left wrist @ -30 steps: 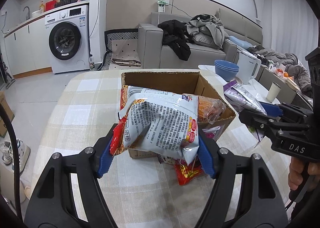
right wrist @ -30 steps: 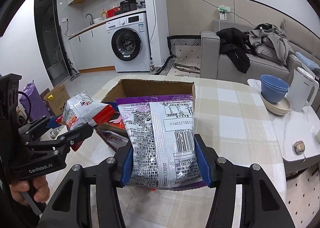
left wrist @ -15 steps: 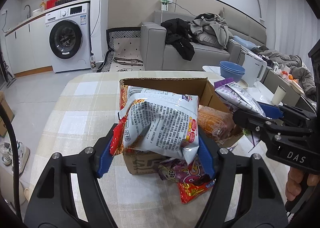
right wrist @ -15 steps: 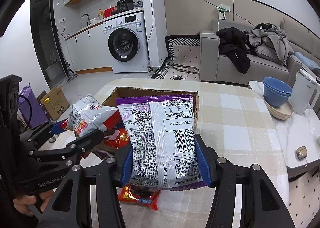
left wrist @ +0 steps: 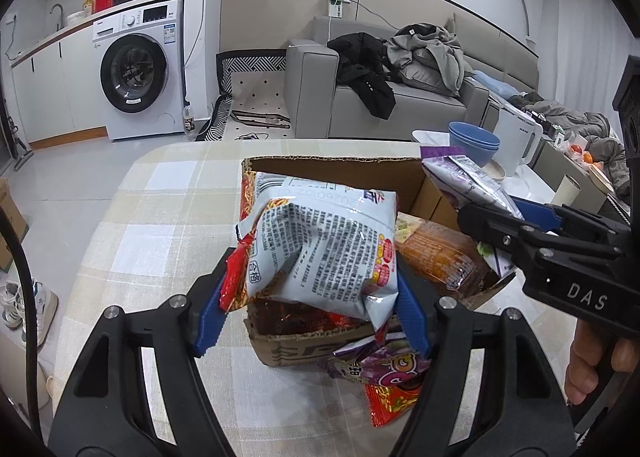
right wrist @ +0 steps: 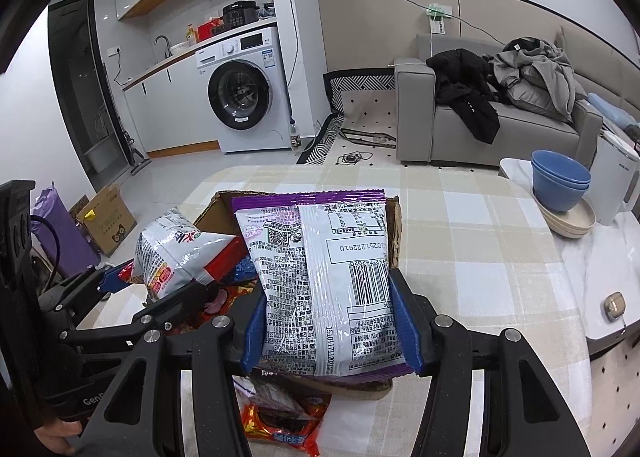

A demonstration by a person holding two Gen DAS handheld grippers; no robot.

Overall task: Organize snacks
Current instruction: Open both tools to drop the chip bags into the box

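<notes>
While both packets hang over the cardboard box (left wrist: 340,167), left gripper (left wrist: 312,307) pinches the red-and-white bag (left wrist: 320,249) and right gripper (right wrist: 332,323) clamps the purple-edged packet (right wrist: 320,277) — crowded side by side, either could snag on the rim or spill outside.

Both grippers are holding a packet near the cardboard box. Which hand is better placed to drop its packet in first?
Left, probably. The crumpled white-and-red snack packet in the left gripper hangs over the open brown cardboard box. The right gripper's flat purple-edged packet sits at the box's right edge, less centred.
</notes>
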